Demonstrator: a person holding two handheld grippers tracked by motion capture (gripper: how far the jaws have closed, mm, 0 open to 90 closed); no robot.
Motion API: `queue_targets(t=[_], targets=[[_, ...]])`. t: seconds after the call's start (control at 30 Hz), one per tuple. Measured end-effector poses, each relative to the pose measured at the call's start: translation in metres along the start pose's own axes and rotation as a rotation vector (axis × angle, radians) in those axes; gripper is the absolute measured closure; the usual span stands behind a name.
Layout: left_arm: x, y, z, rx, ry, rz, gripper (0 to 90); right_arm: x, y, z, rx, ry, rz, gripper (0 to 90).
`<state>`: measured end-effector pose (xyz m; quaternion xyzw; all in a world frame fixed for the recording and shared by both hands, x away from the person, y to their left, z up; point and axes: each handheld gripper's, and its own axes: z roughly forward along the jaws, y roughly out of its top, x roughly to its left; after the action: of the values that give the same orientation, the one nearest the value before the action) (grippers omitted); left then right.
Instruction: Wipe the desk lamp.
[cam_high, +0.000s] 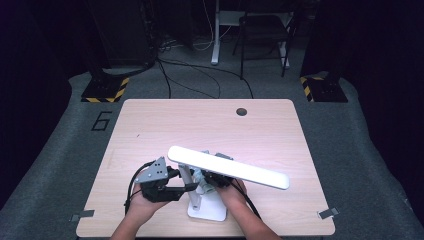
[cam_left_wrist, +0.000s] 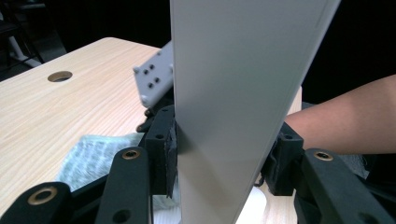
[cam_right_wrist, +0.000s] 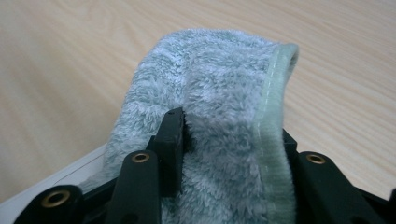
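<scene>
Cloth (cam_right_wrist: 205, 116) is bunched between my right gripper's (cam_high: 220, 181) fingers, pinched there, just beside the lamp's (cam_high: 227, 167) post on the surface (cam_high: 165, 125). My left gripper (cam_high: 189, 187) has its fingers clamped on the lamp's grey bar (cam_left_wrist: 233, 102), steadying it above the white base (cam_high: 207, 209). Wiping looks underway at the post; I judge the long head and base are left to do.

One desk lamp (cam_high: 227, 168), one green cloth (cam_right_wrist: 205, 93), two claws (cam_high: 187, 187) (cam_right_wrist: 224, 144).
</scene>
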<state>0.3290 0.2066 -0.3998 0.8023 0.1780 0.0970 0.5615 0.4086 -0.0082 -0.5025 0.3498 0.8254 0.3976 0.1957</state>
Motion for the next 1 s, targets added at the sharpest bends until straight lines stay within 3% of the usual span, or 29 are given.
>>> queue_targets(t=[0.07, 0.2, 0.3, 0.37, 0.5, 0.63, 0.77, 0.9, 1.0], targets=[[0.000, 0.000, 0.000, -0.004, -0.004, -0.003, 54.4, -0.006, 0.002, 0.004, -0.001, -0.010, 0.027, 60.1], [0.001, -0.001, 0.000, -0.006, -0.003, -0.004, 54.3, -0.014, 0.007, 0.007, 0.035, -0.027, 0.028, 66.0], [0.002, -0.001, 0.000, -0.005, -0.009, -0.004, 54.2, -0.016, 0.009, 0.001, 0.018, 0.002, 0.019, 73.3], [0.002, -0.001, 0.000, -0.003, -0.014, -0.003, 54.2, -0.015, 0.010, -0.007, -0.014, 0.047, 0.010, 74.5], [0.001, -0.001, 0.000, -0.009, -0.003, -0.005, 54.2, -0.002, 0.006, -0.023, -0.034, 0.102, 0.030, 74.4], [0.001, -0.001, 0.000, -0.008, -0.005, -0.004, 54.2, 0.006, -0.004, -0.029, -0.002, 0.158, 0.047, 62.9], [0.001, -0.001, 0.000, -0.007, -0.005, -0.005, 54.2, 0.006, -0.012, -0.024, 0.034, 0.117, 0.044, 55.9], [0.002, -0.001, 0.000, -0.001, -0.011, -0.003, 54.2, -0.001, -0.012, -0.018, 0.021, 0.091, 0.062, 55.1], [0.002, -0.001, 0.000, -0.002, -0.010, -0.003, 54.1, -0.008, -0.011, -0.017, 0.009, 0.045, 0.084, 45.1]])
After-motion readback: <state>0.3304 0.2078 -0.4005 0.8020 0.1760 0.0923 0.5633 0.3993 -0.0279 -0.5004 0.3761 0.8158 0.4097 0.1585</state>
